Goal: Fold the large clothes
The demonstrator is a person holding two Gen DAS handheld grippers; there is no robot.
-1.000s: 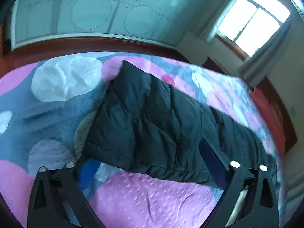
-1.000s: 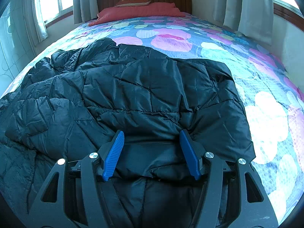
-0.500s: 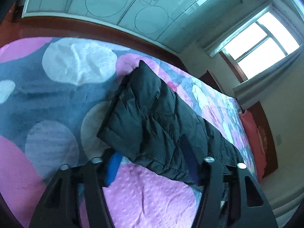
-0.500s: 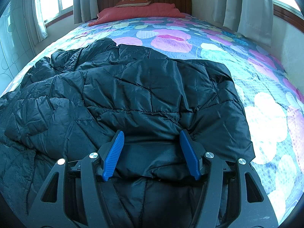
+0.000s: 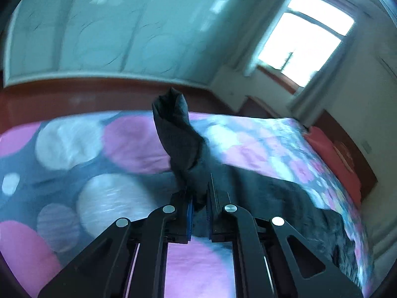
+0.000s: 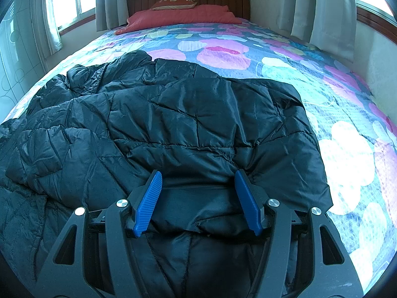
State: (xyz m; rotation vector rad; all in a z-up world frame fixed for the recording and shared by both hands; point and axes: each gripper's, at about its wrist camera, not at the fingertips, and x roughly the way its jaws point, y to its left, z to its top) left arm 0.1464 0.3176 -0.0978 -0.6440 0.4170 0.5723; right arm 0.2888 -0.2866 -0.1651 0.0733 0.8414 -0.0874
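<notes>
A black quilted jacket (image 6: 186,114) lies spread across the near half of the bed. In the left wrist view one narrow end of it, a sleeve (image 5: 176,136), rises off the bedspread in a twisted column. My left gripper (image 5: 198,193) is shut on the base of that sleeve and holds it up. The jacket's body trails off to the right (image 5: 285,198). My right gripper (image 6: 197,176) stands open and low over the jacket's near edge. Its blue pads (image 6: 148,201) straddle a fold of the fabric, and their inner faces show bare.
The bed carries a bedspread (image 6: 347,149) with pink, white and blue circles. A red blanket (image 6: 188,16) and a pillow (image 6: 173,0) sit at the wooden headboard. Curtained windows (image 5: 302,47) flank the bed, and a pale wardrobe (image 5: 99,37) stands beyond its side.
My left gripper has closed on the jacket's sleeve and risen, pulling it up off the bedspread. The right gripper and the jacket under it have stayed still.
</notes>
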